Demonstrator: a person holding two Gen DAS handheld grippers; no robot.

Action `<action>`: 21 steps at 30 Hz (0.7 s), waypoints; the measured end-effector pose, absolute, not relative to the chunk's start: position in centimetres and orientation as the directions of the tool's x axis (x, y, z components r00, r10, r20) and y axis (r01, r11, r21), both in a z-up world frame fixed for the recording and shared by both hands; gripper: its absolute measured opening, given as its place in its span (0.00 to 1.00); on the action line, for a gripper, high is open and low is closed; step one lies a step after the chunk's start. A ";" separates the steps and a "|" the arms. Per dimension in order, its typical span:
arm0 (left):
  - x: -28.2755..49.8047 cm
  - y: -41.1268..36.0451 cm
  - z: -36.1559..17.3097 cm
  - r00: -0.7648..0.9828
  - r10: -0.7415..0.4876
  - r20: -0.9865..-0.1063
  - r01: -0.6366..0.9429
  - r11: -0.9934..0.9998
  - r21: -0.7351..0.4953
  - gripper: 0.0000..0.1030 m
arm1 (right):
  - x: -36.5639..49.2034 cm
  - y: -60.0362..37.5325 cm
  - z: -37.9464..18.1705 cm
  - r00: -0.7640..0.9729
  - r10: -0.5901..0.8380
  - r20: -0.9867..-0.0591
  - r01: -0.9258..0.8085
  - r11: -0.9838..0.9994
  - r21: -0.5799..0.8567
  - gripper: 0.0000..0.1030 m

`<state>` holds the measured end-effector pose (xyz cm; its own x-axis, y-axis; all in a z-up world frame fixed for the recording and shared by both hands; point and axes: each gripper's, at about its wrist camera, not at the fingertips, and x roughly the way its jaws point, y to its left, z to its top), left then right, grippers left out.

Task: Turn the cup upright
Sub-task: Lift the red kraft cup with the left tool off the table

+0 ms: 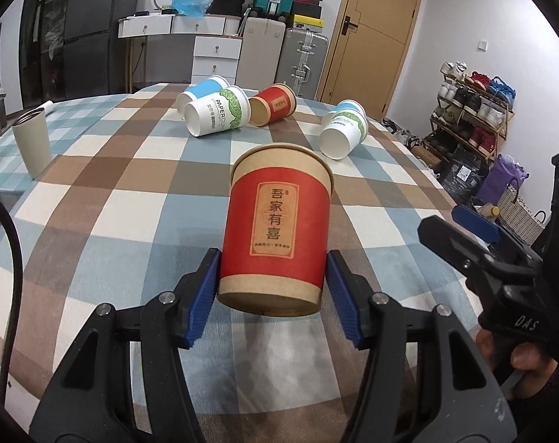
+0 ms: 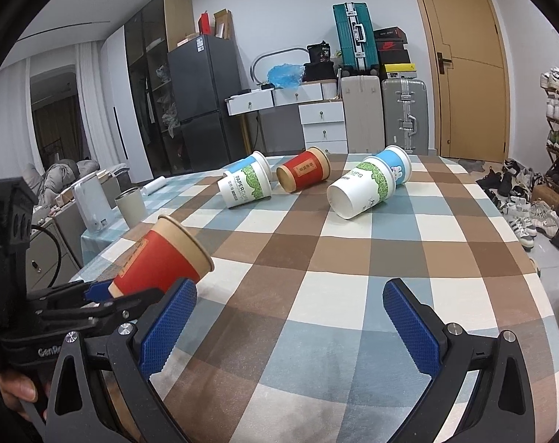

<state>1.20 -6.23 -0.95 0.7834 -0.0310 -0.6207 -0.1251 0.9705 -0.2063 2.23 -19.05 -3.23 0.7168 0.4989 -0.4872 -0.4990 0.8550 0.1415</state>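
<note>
My left gripper (image 1: 272, 293) is shut on a red and brown paper cup (image 1: 277, 229) near its base and holds it above the checked tablecloth (image 1: 131, 192), tilted with its mouth away from me. The same cup (image 2: 161, 258) shows at the left of the right wrist view, leaning mouth up and to the right. My right gripper (image 2: 290, 326) is open and empty over the cloth; it also shows at the right of the left wrist view (image 1: 463, 229).
Several paper cups lie on their sides at the far end: a green-print cup (image 1: 218, 116), a blue cup (image 1: 202, 92), a red cup (image 1: 273, 105), and a nested pair (image 1: 344, 129). A grey tumbler (image 1: 32, 142) stands upright at the left edge.
</note>
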 end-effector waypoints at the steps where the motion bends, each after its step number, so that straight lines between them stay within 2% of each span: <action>1: 1.1 -6.4 -1.0 0.784 -0.027 -0.621 -0.125 0.972 -0.200 0.53 | 2.2 -19.0 -3.2 0.716 0.501 -0.486 -0.501 0.854 0.141 1.00; 8: 0.4 -6.2 -1.6 0.774 -0.041 -0.632 -0.148 0.958 -0.244 0.53 | 2.3 -18.8 -3.3 0.712 0.497 -0.496 -0.501 0.854 0.137 1.00; 21: -0.3 -6.8 -2.4 0.771 -0.019 -0.637 -0.148 0.967 -0.208 0.54 | 2.5 -17.9 -3.8 0.690 0.493 -0.530 -0.514 0.849 0.121 1.00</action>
